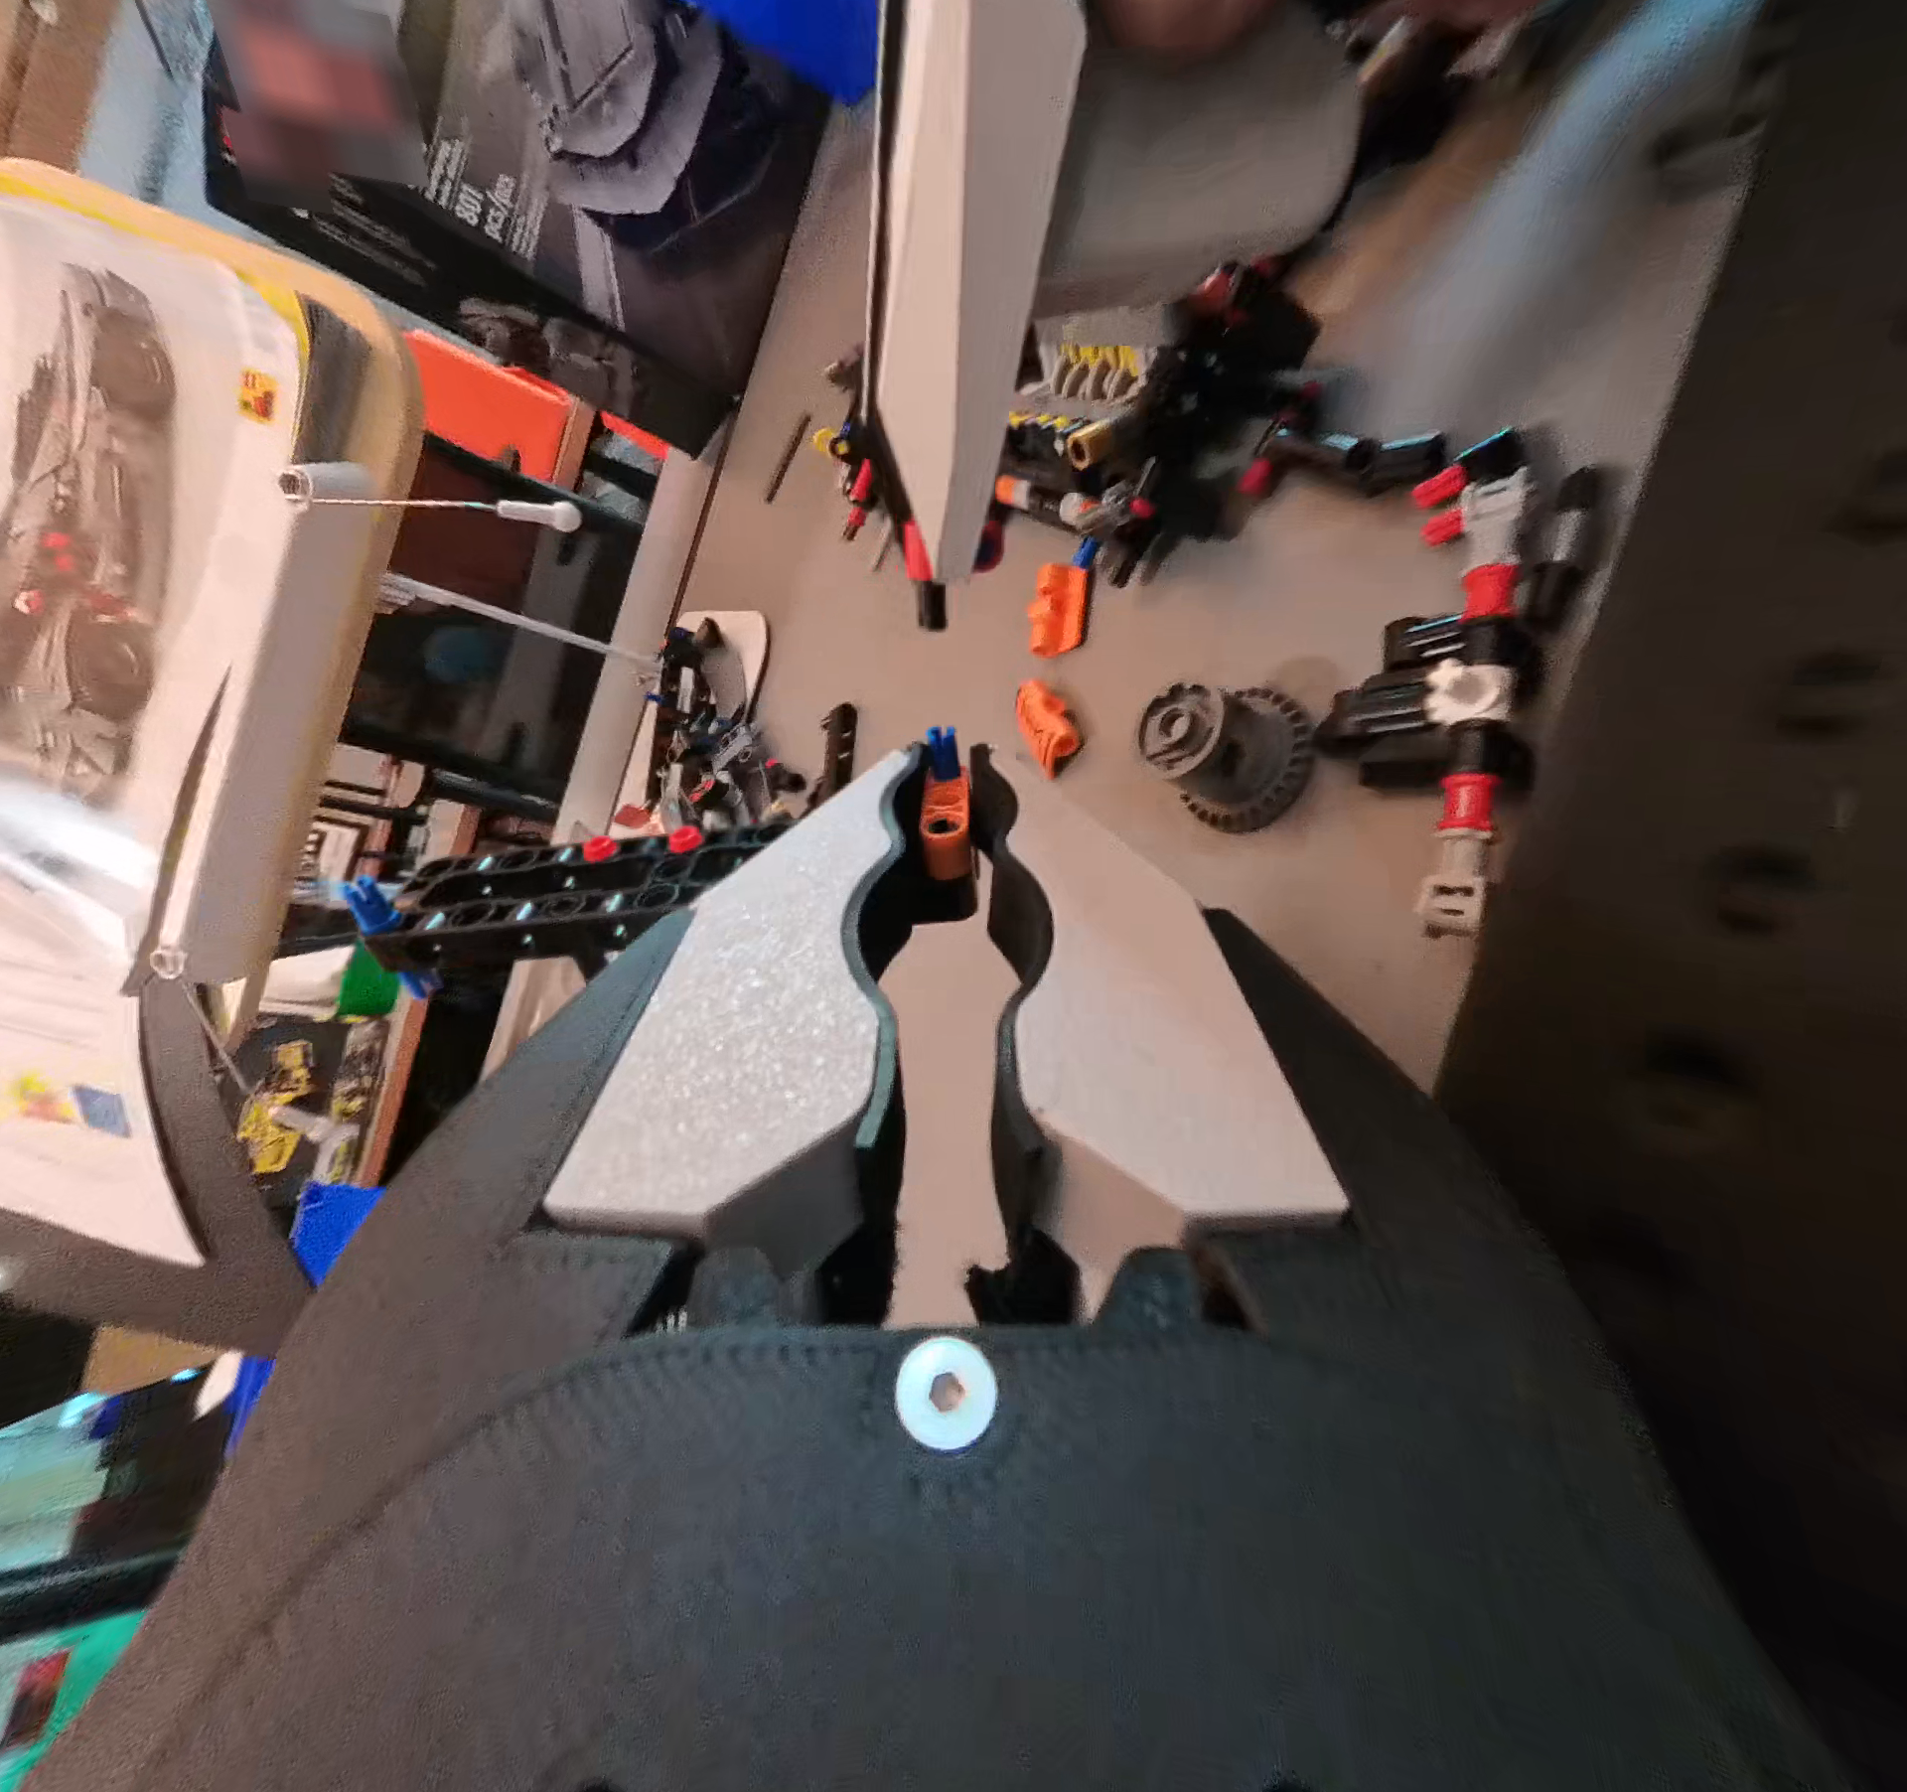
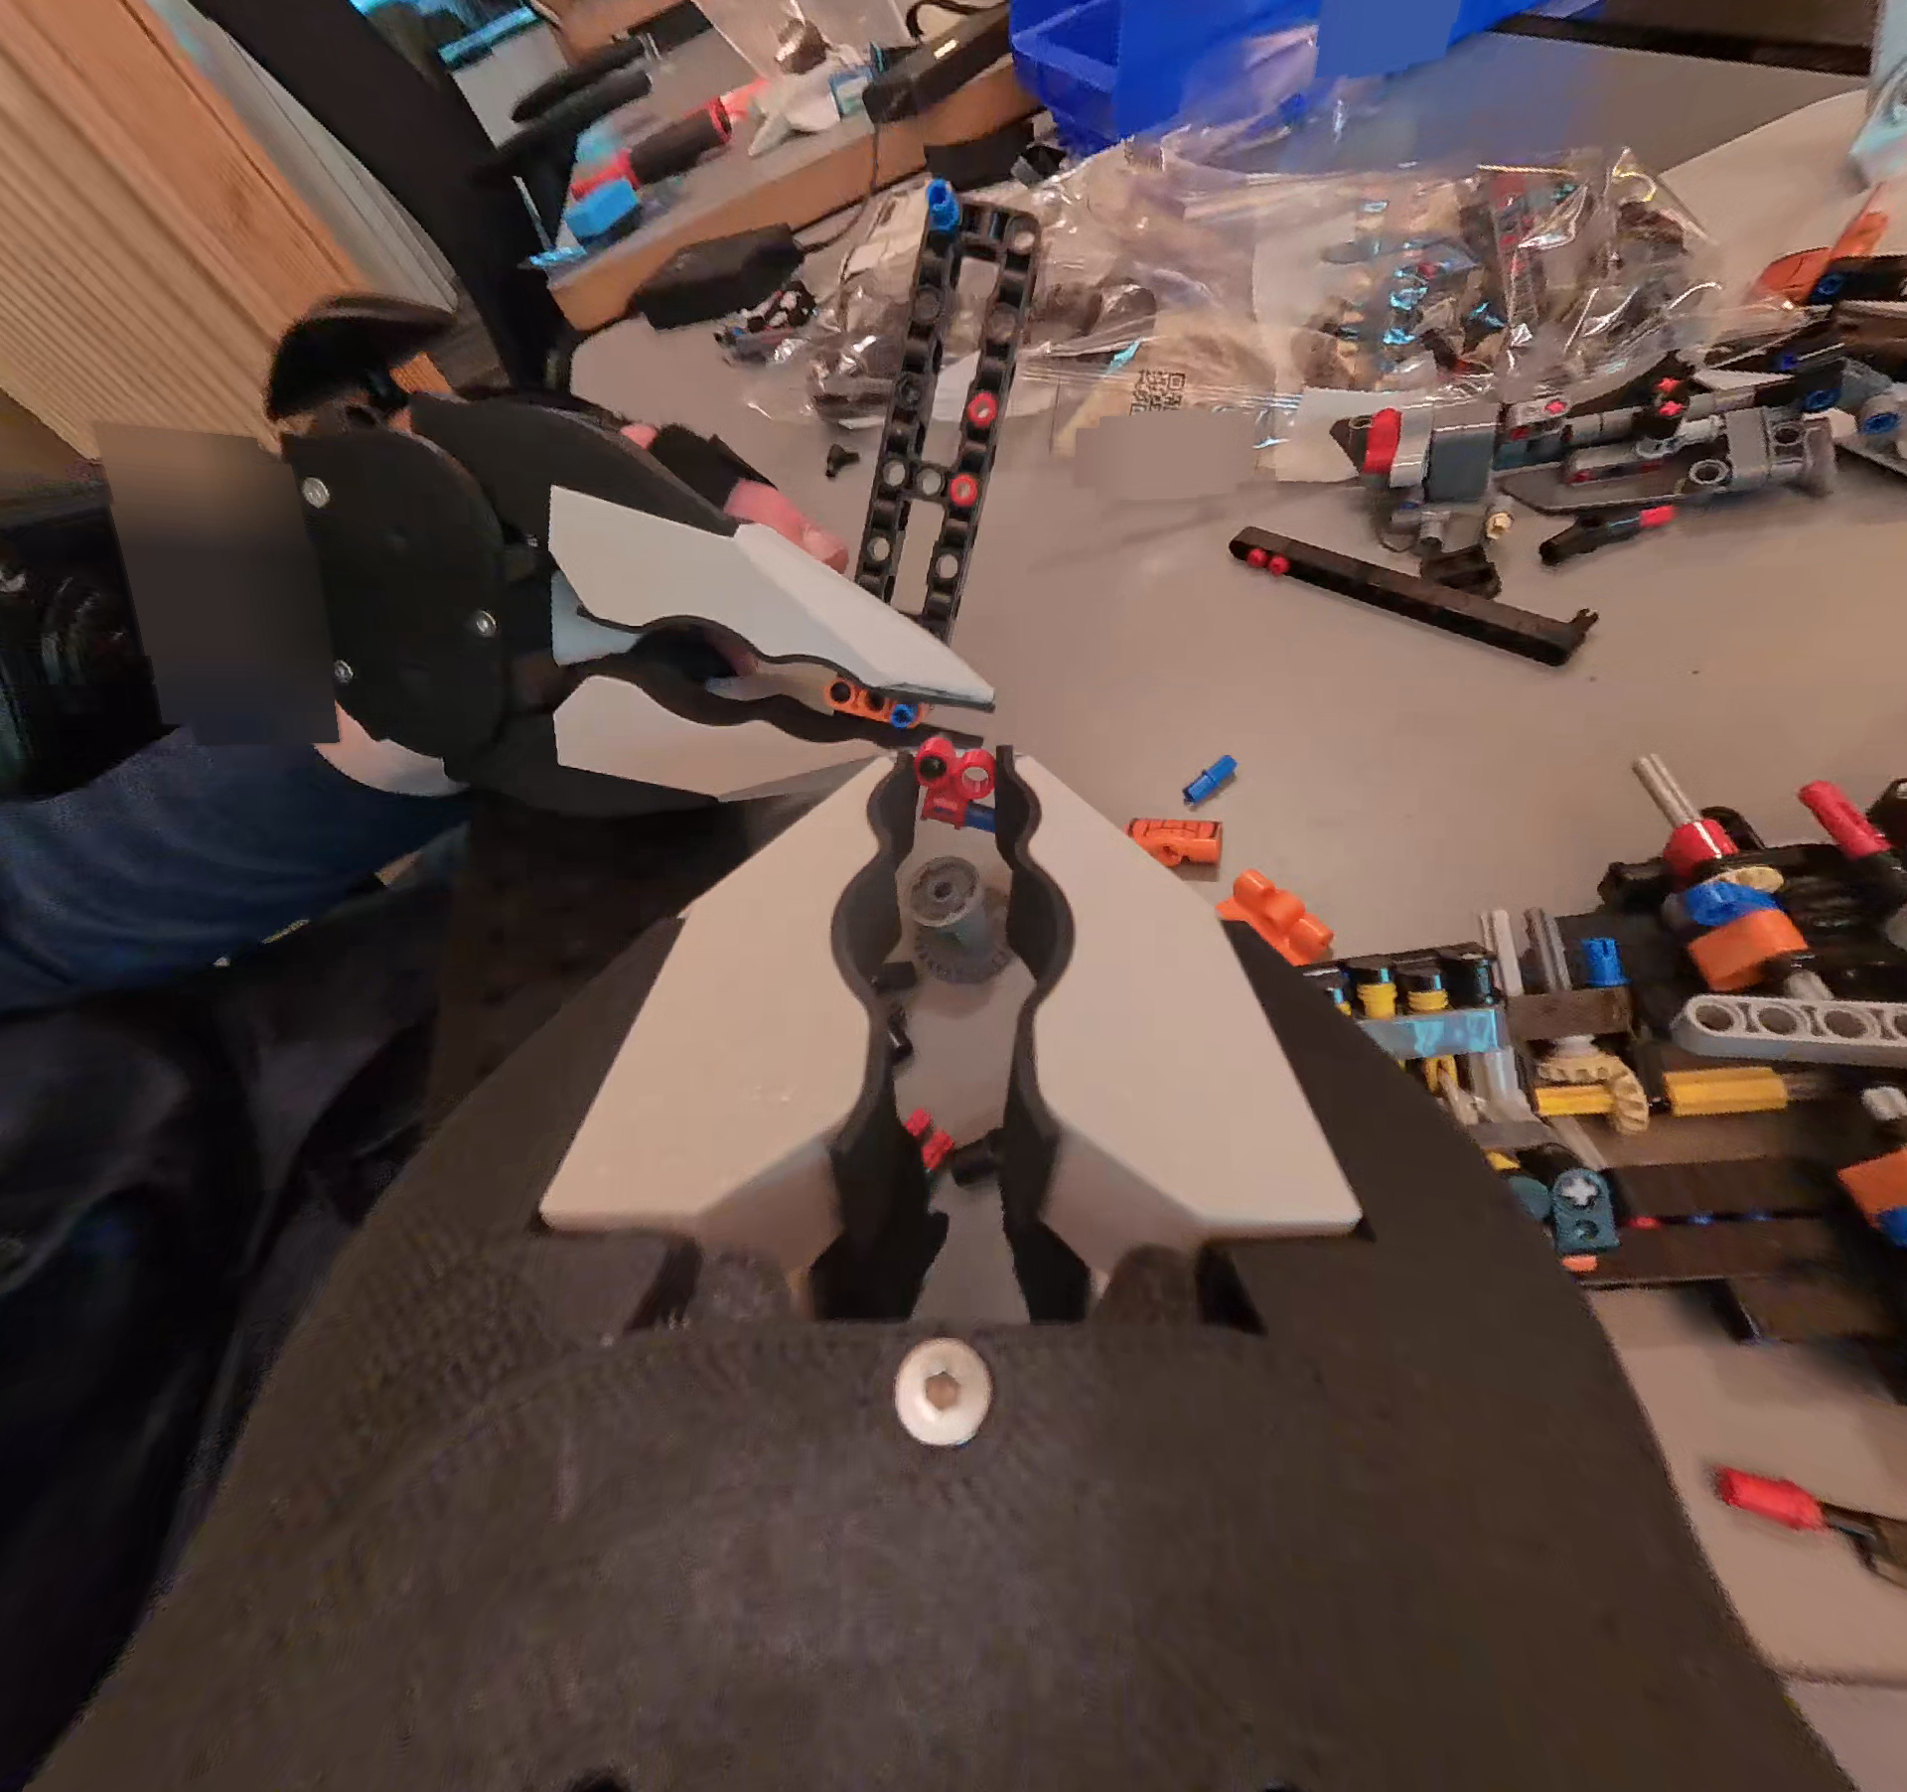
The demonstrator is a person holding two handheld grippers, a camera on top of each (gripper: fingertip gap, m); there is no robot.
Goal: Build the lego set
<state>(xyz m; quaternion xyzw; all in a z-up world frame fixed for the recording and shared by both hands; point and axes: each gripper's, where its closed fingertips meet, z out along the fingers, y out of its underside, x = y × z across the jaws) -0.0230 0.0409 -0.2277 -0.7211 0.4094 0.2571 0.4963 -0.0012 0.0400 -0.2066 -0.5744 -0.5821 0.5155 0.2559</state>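
In the left wrist view the left gripper sat at the centre of the frame, its tips pinched on a small orange connector with a blue pin sticking out of its far end. The part's lower half was sunk into the dark pad lining, so its full shape was hard to make out. Behind the left finger, a black perforated frame with two red pins ran toward the left edge, its near end hidden by the finger. At upper centre the right gripper hung as one pale blade, its tip covering part of the loose bricks on the grey table. A dark grey gear and two orange pieces lay at centre right. The whole left edge, with the instruction booklet, was blurred.

In the right wrist view the right gripper pinched a red connector at centre frame; a blue bit behind it was mostly hidden. Just above and left, the left gripper reached in from the left, tips almost touching the red part. The partly built model was cut off by the right edge, and clear bags at upper right obscured their contents.
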